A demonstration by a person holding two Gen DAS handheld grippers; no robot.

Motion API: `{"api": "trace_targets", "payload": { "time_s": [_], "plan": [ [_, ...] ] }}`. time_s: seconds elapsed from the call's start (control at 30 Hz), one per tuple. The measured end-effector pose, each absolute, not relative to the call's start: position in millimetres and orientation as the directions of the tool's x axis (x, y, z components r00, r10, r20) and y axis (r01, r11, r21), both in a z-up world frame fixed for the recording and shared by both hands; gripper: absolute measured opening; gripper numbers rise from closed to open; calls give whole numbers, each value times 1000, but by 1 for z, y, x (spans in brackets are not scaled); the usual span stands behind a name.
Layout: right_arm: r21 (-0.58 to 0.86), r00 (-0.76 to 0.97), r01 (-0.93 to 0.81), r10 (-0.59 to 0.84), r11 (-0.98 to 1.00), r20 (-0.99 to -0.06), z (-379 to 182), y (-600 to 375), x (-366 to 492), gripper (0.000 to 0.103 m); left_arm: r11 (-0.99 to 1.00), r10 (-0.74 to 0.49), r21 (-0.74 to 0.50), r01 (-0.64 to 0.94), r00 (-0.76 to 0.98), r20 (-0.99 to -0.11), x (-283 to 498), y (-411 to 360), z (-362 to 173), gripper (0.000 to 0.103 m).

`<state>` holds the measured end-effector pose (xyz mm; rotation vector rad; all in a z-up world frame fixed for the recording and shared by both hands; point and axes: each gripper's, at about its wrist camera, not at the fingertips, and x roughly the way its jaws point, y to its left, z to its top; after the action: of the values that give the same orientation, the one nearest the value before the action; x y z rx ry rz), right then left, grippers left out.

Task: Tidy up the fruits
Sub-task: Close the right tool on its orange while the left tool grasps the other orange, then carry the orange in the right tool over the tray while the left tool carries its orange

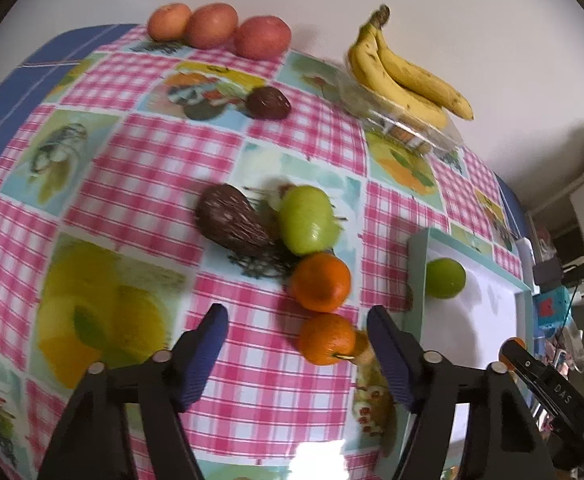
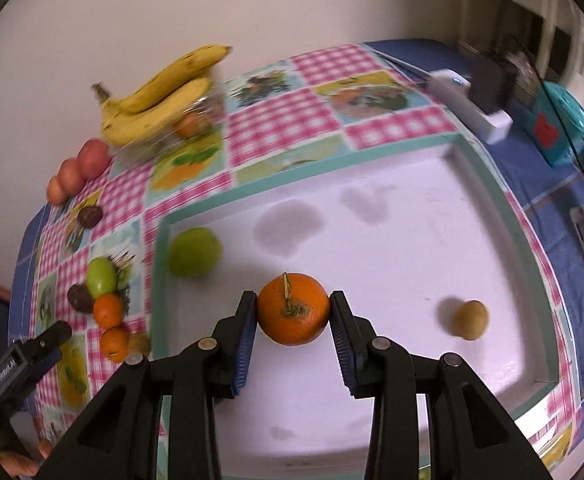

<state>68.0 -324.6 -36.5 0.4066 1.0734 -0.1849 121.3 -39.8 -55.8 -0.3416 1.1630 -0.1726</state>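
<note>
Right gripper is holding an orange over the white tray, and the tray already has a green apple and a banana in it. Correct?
Not quite. The right gripper does hold the orange over the white tray, and the green apple is inside, but the other fruit there is a small brownish-yellow fruit. The right wrist view shows the bananas outside the tray.

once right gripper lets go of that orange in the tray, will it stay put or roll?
The orange looks round and the white tray floor looks smooth and flat, so it may roll a little. The tray's raised rim should probably contain it. Right gripper jaws press its sides, suggesting a firm fruit.
</note>
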Motion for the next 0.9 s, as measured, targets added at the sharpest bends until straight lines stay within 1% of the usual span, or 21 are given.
{"api": "trace_targets", "payload": {
  "time_s": [0.03,0.07,0.17,0.27,0.4,0.5,0.77,0.9],
  "plan": [
    [239,470,351,51,905,-881,-37,-329,67,38,934,-315,-355,-37,383,-868,122,-42,-58,68],
    [241,469,355,51,903,-882,-38,-331,65,38,933,-322,-360,-31,376,-869,122,-45,-59,63],
    [245,465,358,56,901,-884,-40,-335,64,38,934,-325,-357,-25,358,-875,122,-50,-64,62],
    [248,465,354,60,902,-883,-40,-336,63,38,933,-330,-358,-24,338,-881,123,-54,-69,47],
    [248,463,353,62,902,-884,-41,-336,64,38,920,-361,-390,-27,325,-874,122,-55,-72,37],
    [251,463,353,64,901,-884,-41,-336,64,38,918,-368,-396,-25,324,-872,122,-56,-71,34],
    [265,469,367,69,892,-880,-41,-341,62,38,901,-395,-431,-43,327,-859,122,-48,-69,33],
    [272,472,382,67,883,-879,-41,-346,61,38,889,-408,-454,-55,353,-842,121,-41,-59,33]
  ]
}}
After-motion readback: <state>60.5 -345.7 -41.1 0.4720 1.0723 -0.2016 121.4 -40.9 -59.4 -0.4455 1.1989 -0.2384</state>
